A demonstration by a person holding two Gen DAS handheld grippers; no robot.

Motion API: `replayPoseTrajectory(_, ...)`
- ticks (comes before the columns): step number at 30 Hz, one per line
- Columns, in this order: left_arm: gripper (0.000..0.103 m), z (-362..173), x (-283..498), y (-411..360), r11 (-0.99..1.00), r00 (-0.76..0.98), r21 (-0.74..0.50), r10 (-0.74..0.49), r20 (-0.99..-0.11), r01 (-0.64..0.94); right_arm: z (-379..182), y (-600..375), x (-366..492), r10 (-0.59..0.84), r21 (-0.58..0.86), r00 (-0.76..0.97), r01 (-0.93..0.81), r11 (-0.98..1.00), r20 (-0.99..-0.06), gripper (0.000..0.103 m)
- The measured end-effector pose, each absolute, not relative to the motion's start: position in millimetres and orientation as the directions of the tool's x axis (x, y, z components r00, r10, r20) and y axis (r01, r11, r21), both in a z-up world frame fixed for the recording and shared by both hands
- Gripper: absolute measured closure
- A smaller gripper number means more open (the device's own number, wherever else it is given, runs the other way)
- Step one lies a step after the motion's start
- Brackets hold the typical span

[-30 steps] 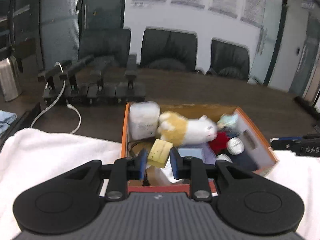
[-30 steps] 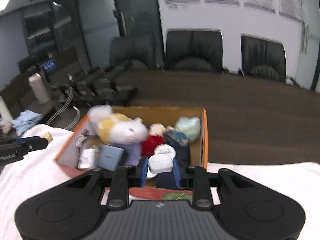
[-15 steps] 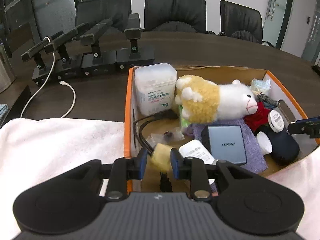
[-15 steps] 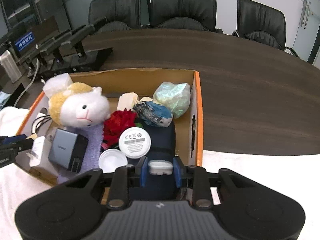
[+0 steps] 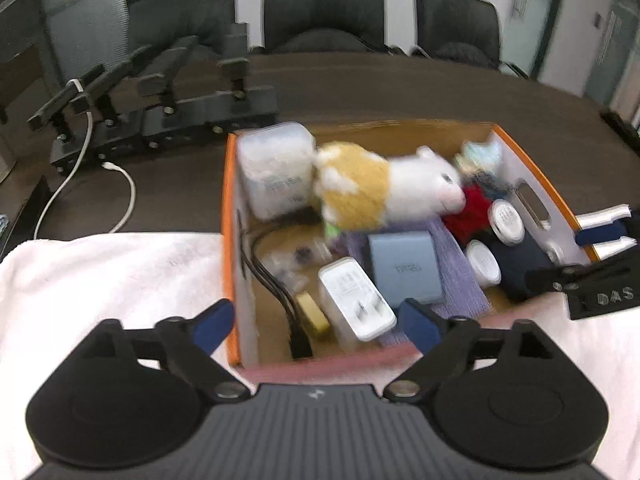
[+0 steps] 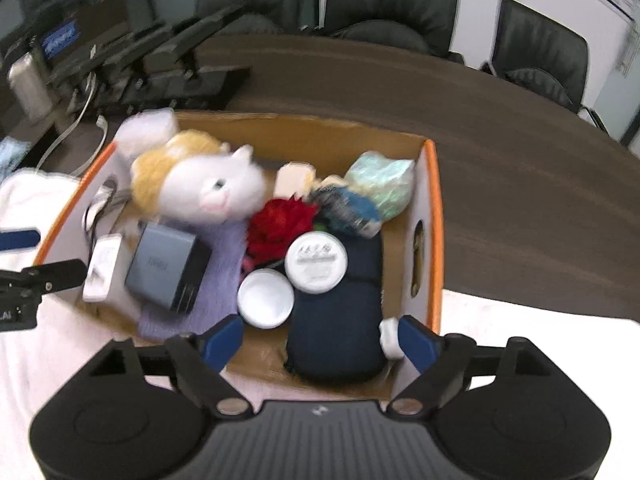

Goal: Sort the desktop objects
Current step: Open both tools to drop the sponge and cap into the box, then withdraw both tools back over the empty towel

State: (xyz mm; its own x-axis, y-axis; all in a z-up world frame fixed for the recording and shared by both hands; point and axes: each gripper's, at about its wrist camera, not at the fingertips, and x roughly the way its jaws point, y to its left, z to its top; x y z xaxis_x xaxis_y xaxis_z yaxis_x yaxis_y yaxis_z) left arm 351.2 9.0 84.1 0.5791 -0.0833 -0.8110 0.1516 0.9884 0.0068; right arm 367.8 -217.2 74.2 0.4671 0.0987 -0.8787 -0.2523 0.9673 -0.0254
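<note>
An orange-rimmed cardboard box [image 5: 230, 216] sits on a white towel and holds several objects. My left gripper [image 5: 316, 322] is open above its near edge; the yellow block [image 5: 313, 312] lies loose on the box floor beside a white charger [image 5: 358, 300]. My right gripper [image 6: 320, 340] is open over the box's near right corner [image 6: 434, 240]; the small white case [image 6: 390, 338] rests against the right finger, beside a dark blue pouch [image 6: 340, 320]. A plush toy [image 6: 208, 188], grey charger [image 6: 166, 270] and white round tins [image 6: 316, 262] lie inside.
The white towel [image 5: 100, 276] covers the near table. Black stands [image 5: 168, 108] with a white cable [image 5: 124, 188] sit at the back left on the dark wooden table [image 6: 520, 184]. Black chairs [image 5: 324, 12] line the far side. The right gripper [image 5: 600, 276] shows in the left wrist view.
Both grippers opened. The left one let go of the yellow block, now on the box floor. The right one let go of the small white case, now beside the dark pouch.
</note>
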Motion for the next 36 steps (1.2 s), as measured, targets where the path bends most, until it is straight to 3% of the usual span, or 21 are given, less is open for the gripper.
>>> replayPoseTrajectory(10,0.003,108,320,10,0.995,0.608,0.026,-0.038,-0.793,0.097,79,-224,357,0.074,0.031,0.464,-0.1,0.995,-0.883,0.016)
replayPoseTrajectory(16,0.002,121,286,6,0.997,0.663,0.068,0.028,-0.748,0.034,101,-219,319,0.107,0.061,0.524,-0.103,0.993,-0.845,0.016)
replayPoseTrajectory(21,0.0,129,215,1,0.999,0.806,0.046,0.041,-0.591,-0.018,112,-218,253,0.174,0.112,0.671,-0.134,0.985,-0.721,0.016)
replayPoseTrajectory(25,0.0,134,162,-3,0.999,0.849,0.041,0.018,-0.528,0.004,122,-218,190,0.201,0.115,0.783,-0.165,0.98,-0.589,0.016)
replayPoseTrajectory(30,0.0,131,98,-2,0.999,0.859,0.026,-0.011,-0.512,0.028,129,-220,121,0.223,0.121,0.833,-0.188,0.975,-0.506,0.013)
replayPoseTrajectory(36,0.0,87,9,3,0.998,0.853,-0.01,-0.054,-0.519,0.057,107,-219,29,0.241,0.122,0.852,-0.208,0.971,-0.464,0.009)
